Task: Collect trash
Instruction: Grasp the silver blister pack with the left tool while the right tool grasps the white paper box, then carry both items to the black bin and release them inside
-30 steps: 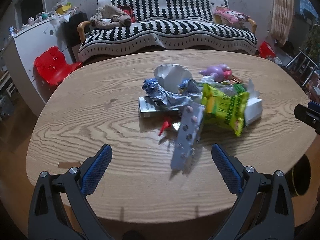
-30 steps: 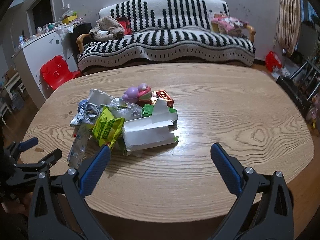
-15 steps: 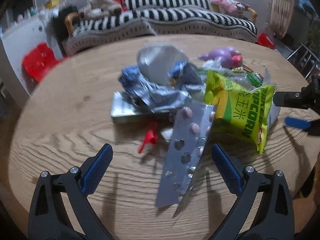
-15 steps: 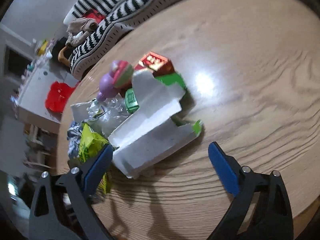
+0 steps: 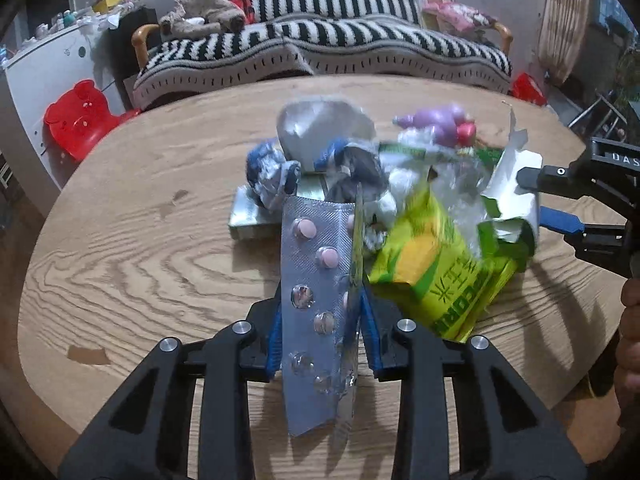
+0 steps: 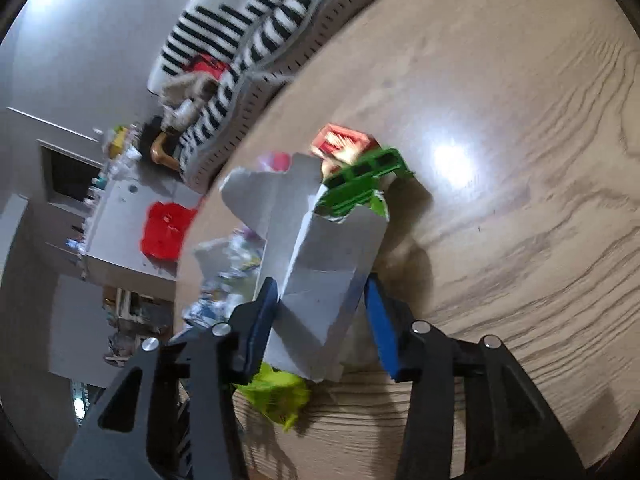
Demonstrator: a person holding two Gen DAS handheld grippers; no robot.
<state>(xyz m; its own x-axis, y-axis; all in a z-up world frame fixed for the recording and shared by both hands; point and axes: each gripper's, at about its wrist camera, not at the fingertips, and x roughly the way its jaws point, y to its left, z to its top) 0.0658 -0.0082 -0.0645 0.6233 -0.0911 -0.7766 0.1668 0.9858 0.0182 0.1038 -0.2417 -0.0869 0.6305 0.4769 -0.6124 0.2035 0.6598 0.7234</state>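
A heap of trash lies on the oval wooden table (image 5: pixel 120 240). My left gripper (image 5: pixel 320 320) is shut on a silver pill blister pack (image 5: pixel 316 292) with pink pills, which stands up between its blue pads. Beside it is a yellow-green popcorn bag (image 5: pixel 440 276), crumpled blue-silver foil (image 5: pixel 272 176) and a flat silver box (image 5: pixel 252 220). My right gripper (image 6: pixel 320 312) is shut on a torn white and green carton (image 6: pixel 320 264), tilted sideways; the carton also shows in the left wrist view (image 5: pixel 516 184).
A purple toy (image 5: pixel 440 124) and a red box (image 6: pixel 344 144) lie behind the heap. A striped sofa (image 5: pixel 320 40) stands past the table, a red bear-shaped stool (image 5: pixel 80 120) and a white cabinet (image 5: pixel 44 64) to the left.
Both grippers moved in to the heap and closed: the left on the blister pack, the right on the carton. The right gripper has rolled sideways.
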